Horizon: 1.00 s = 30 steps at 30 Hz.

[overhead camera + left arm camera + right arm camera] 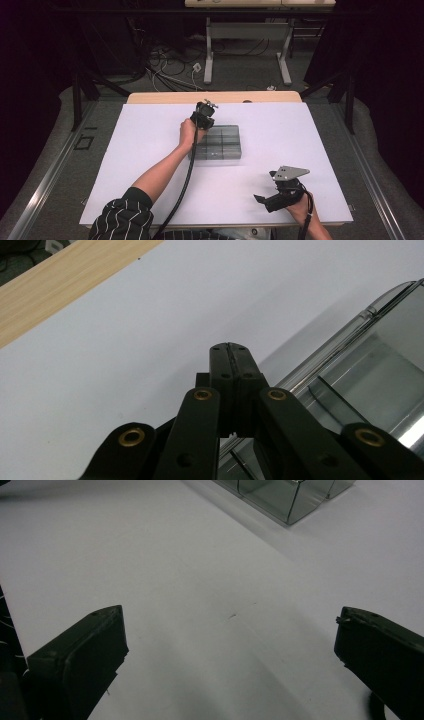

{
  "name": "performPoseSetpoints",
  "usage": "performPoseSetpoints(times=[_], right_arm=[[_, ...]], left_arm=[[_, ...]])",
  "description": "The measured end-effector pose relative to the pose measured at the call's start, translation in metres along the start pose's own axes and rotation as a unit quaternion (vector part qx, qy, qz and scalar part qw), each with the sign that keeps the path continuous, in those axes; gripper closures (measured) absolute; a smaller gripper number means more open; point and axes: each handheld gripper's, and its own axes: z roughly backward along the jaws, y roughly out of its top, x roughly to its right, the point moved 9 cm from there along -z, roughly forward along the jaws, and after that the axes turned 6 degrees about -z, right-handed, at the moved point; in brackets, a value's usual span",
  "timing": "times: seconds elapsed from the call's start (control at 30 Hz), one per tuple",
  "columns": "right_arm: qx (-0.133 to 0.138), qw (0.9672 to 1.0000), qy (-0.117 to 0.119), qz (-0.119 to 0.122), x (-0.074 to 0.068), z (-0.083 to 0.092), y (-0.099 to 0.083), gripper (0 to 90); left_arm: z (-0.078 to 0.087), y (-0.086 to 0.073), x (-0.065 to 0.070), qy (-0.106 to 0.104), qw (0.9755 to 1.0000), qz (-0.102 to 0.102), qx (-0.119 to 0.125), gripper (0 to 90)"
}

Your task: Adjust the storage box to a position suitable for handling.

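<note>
From above, the left gripper (202, 119) sits at the far left corner of the clear divided box (218, 142) mid-table, its own view showing closed, empty jaws beside the box wall (350, 370), while the right gripper (225, 655) gapes idle, so work looks barely begun.

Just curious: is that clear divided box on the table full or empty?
Empty: the clear box shows bare compartments, with nothing visible inside them.

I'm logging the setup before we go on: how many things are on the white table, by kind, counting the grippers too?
Clear compartment box: 1
Grippers: 2, left gripper and right gripper
Total: 3
</note>
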Motion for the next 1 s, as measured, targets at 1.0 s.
performPoseSetpoints(times=[1.0], right_arm=[[-0.001,1.0,-0.001,-0.001,0.0,0.0,0.0,0.0]], left_arm=[[0.012,-0.009,0.022,-0.018,0.9995,-0.024,0.01,90.0]])
